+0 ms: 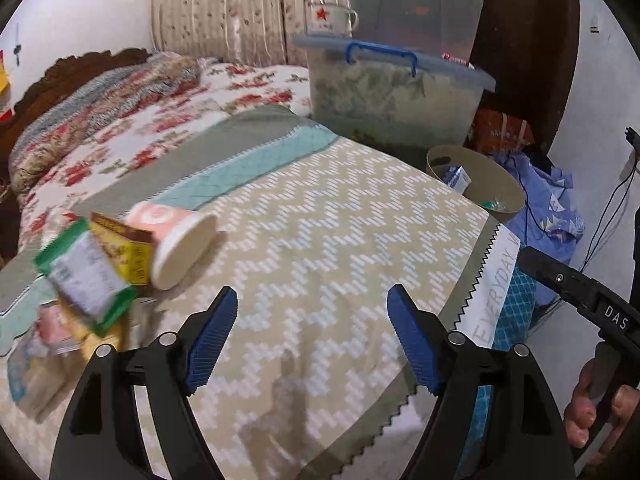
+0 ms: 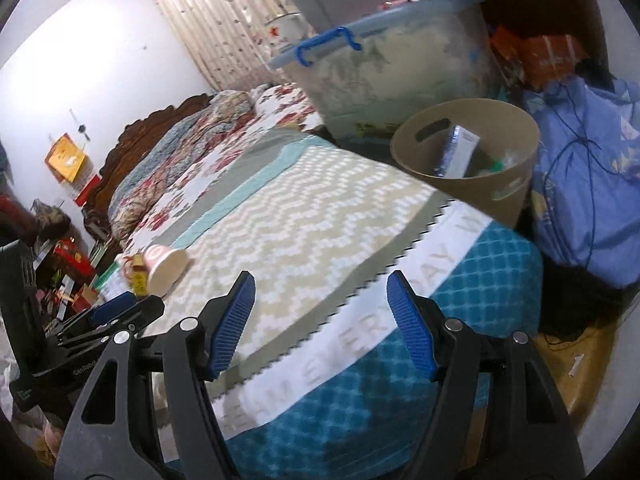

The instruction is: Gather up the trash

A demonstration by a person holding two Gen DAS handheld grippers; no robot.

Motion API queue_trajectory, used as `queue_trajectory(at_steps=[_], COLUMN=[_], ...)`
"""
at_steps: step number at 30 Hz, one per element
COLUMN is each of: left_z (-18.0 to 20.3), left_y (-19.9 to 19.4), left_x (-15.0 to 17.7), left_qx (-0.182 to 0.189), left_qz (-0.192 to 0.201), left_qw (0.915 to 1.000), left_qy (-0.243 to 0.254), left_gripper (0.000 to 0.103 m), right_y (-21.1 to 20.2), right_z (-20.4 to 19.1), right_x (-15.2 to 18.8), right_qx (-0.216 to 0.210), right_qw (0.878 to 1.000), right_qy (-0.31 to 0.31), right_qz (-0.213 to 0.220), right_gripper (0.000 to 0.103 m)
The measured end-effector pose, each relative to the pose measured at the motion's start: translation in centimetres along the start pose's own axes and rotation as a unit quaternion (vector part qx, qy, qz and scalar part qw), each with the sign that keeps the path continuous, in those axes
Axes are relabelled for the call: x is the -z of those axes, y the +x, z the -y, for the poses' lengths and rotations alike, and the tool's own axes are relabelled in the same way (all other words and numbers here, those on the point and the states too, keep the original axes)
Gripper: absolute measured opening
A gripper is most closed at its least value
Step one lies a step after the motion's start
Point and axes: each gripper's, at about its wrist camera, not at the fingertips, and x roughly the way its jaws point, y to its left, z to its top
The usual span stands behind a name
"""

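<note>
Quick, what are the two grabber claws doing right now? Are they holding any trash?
Left gripper: open, holding nothing, above the bed cover.
Right gripper: open, holding nothing too.

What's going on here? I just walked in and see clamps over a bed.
A person is collecting trash off the bed with two handheld tongs. Both the left tongs and right tongs are open and empty above the zigzag blanket. A tipped pink cup, a yellow box and a green-edged wrapper still lie on the bed. The tan bin beside it already holds a small carton.
</note>
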Motion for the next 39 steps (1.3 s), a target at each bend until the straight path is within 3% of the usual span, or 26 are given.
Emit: queue_trajectory(at_steps=[10, 39], left_z=[-2.2, -3.2], left_y=[-2.9, -4.4], left_x=[1.2, 2.1], left_qx=[-0.022, -0.037], left_qz=[0.024, 0.038], left_qw=[0.9993, 0.9978], left_qy=[-0.017, -0.039], left_gripper=[0.074, 0.078], right_y=[-1.2, -0.9], right_z=[-2.9, -2.9], right_x=[1.2, 1.5], right_qx=[-0.005, -0.005], right_qw=[1.0, 1.0], right_qy=[-0.022, -0.01], right_qz=[0.0, -0.012], right_gripper=[0.075, 0.079])
